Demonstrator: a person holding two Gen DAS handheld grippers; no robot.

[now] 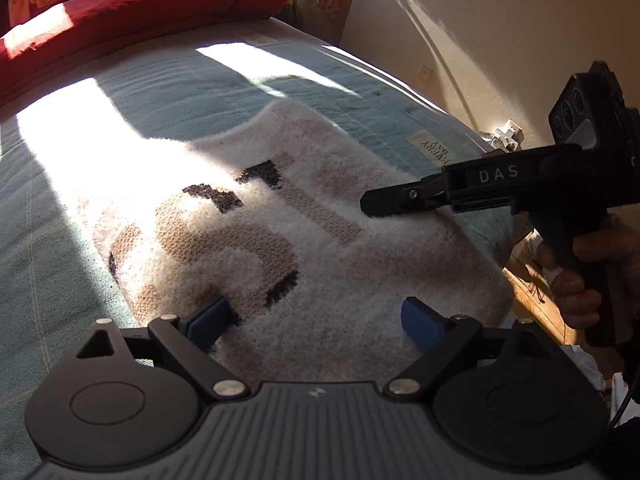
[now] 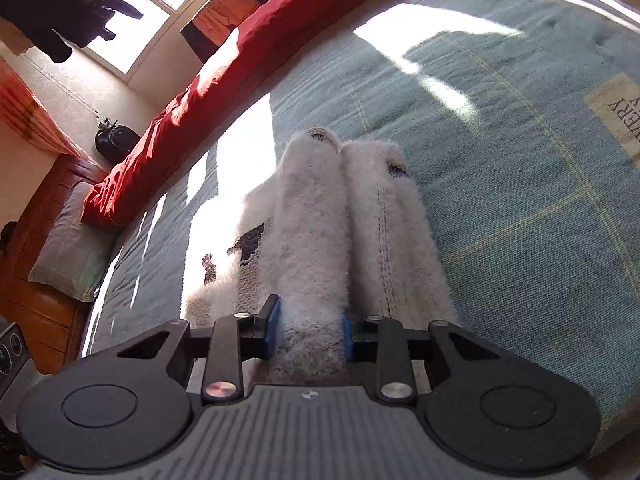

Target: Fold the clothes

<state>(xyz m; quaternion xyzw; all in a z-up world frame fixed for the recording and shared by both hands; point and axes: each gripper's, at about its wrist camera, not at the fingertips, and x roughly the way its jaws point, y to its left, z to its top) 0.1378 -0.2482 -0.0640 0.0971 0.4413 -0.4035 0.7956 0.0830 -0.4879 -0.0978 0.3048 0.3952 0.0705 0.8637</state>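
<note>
A fluffy white sweater (image 1: 320, 240) with tan and dark brown knit figures lies folded on a teal bed cover (image 1: 180, 88). My left gripper (image 1: 316, 318) hovers over the sweater's near edge, its jaws wide open and nothing between its blue pads (image 1: 420, 320). Seen from the side in the left wrist view, my right gripper (image 1: 380, 204) comes in from the right, held by a hand (image 1: 576, 280), with its tip on the sweater's right edge. In the right wrist view a thick ridge of the sweater (image 2: 312, 240) fills my right gripper (image 2: 310, 332), and both pads press on it.
A red duvet (image 1: 140, 8) lies bunched along the far side of the bed, beside a grey pillow (image 2: 68, 248). A label (image 1: 434, 148) reading EVERY DAY is sewn onto the cover. Right of the bed are a cream wall (image 1: 500, 40) and wooden floor (image 1: 532, 292).
</note>
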